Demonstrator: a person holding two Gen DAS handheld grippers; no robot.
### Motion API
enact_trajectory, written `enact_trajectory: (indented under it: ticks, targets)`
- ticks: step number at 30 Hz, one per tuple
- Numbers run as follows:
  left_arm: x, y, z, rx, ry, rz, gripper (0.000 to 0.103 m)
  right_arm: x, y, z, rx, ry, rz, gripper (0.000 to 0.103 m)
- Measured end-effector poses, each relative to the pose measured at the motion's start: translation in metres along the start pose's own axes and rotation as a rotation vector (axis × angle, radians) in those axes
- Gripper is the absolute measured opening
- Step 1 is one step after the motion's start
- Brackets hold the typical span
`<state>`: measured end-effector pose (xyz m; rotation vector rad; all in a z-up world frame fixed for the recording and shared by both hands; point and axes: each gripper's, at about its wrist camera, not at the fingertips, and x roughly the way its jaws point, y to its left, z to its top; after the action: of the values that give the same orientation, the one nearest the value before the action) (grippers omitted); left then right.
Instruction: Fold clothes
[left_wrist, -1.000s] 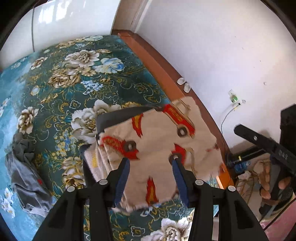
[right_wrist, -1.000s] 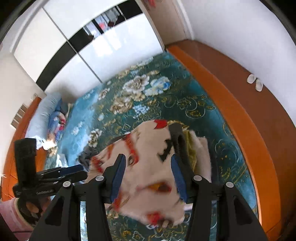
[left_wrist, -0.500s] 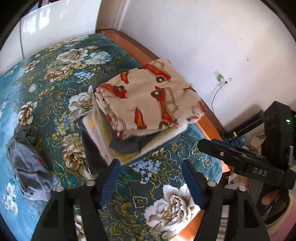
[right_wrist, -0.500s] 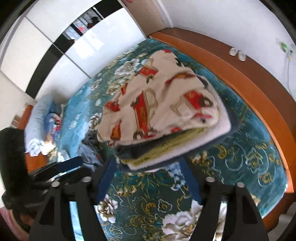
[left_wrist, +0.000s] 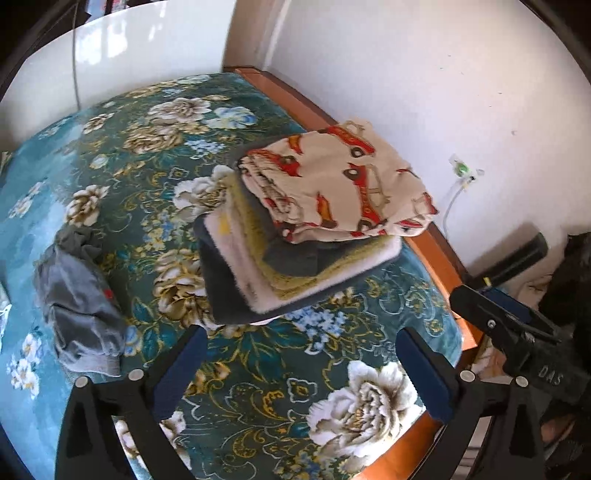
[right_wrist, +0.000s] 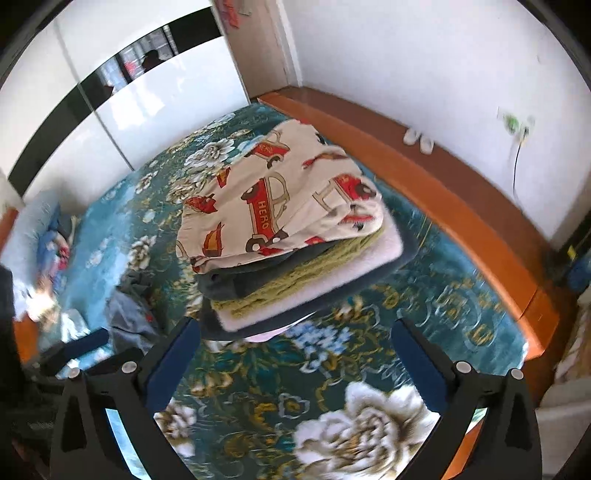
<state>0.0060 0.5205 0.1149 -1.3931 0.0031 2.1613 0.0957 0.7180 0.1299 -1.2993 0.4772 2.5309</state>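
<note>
With both sets of fingers opening and empty, the crumpled grey garment should be taken next, without the folded pile being disturbed.

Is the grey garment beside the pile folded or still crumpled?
Crumpled: the grey garment lies bunched on the bedspread, unlike the flat folded pile.

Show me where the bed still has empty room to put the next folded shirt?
Bare bedspread lies in front of the folded stack, between it and the open left gripper and the right gripper, whose jaws are opening with nothing between them. More shows behind the stack, toward the white wardrobe. Crowded: the crumpled grey garment beside the stack.
</note>
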Motion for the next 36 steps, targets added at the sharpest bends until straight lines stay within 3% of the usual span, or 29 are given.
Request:
enact_trajectory:
  ticks: [4, 12, 15, 19, 27, 36]
  targets:
    - [0.001, -0.007, 0.003, 0.011, -0.016, 0.079, 0.103, 0.013, 0.001, 0.003, -0.038, -0.007, 0.006, 0.103]
    - [0.024, -0.015, 0.011, -0.108, -0.074, 0.348, 0.103, 0.047, -0.014, 0.008, -0.179, 0.06, 0.114, 0.103]
    - [0.035, -0.021, 0.005, -0.133, -0.04, 0.405, 0.103, 0.053, -0.02, 0.008, -0.233, 0.053, 0.121, 0.103]
    - [0.043, -0.028, -0.004, -0.173, 0.0, 0.412, 0.103, 0.058, -0.029, 0.011, -0.282, 0.053, 0.137, 0.103]
    - [0.047, -0.05, -0.015, -0.117, 0.067, 0.426, 0.103, 0.066, -0.035, 0.013, -0.328, 0.069, 0.185, 0.103]
    - [0.047, -0.045, -0.012, -0.125, 0.078, 0.447, 0.103, 0.077, -0.033, 0.024, -0.327, 0.068, 0.204, 0.103]
